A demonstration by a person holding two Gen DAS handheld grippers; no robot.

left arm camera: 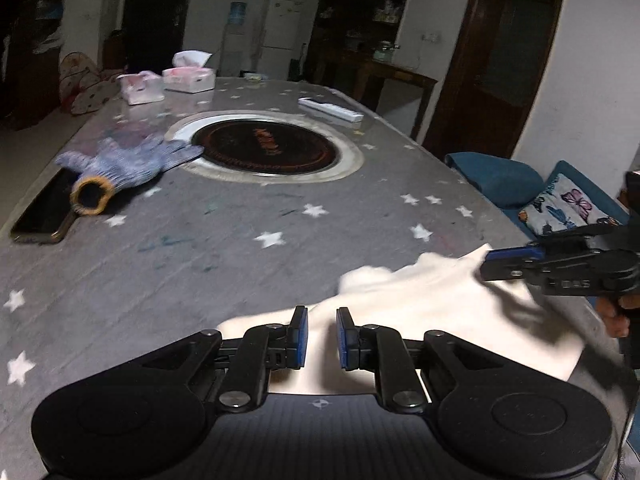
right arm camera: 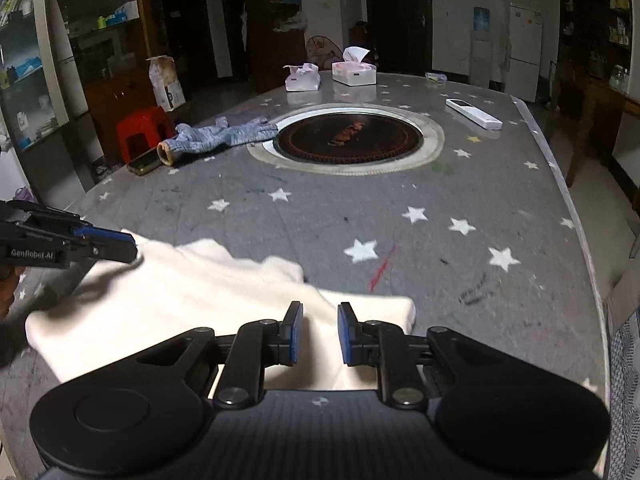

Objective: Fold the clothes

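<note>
The white garment (left arm camera: 420, 300) lies on the star-patterned bench (left arm camera: 200, 260), on the near side of the round hob (left arm camera: 266, 148) set into the bench top and well apart from it. Its far edge is bunched and raised off the surface.

The left gripper (left arm camera: 322, 312) points forward and downward toward the hob. Its jaws are drawn in to a narrow gap with a ridge of the cloth rising between the blue pads. In the right wrist view its tip sits at the garment's left corner, which is lifted and casts a shadow below. It is clenched on the white garment.

The right gripper (right arm camera: 320, 308) is angled down in the same way, toward the hob. Its jaws are equally narrow and the cloth passes between them. In the left wrist view its tip meets the garment's right corner, which is also raised. It too is grasping the white garment. Fingers of the right hand (left arm camera: 616, 316) wrap the handle under it. The two grippers are held side by side at a similar tilt, with the garment stretched between them.

A blue knitted glove (left arm camera: 128, 164) lies to the left of the hob, its fingertips touching the hob's metal ring. A dark phone (left arm camera: 44, 216) lies just beyond the glove's cuff. Two tissue boxes (left arm camera: 188, 76) stand behind the hob, and a white remote (left arm camera: 330, 110) lies behind it to the right.
</note>
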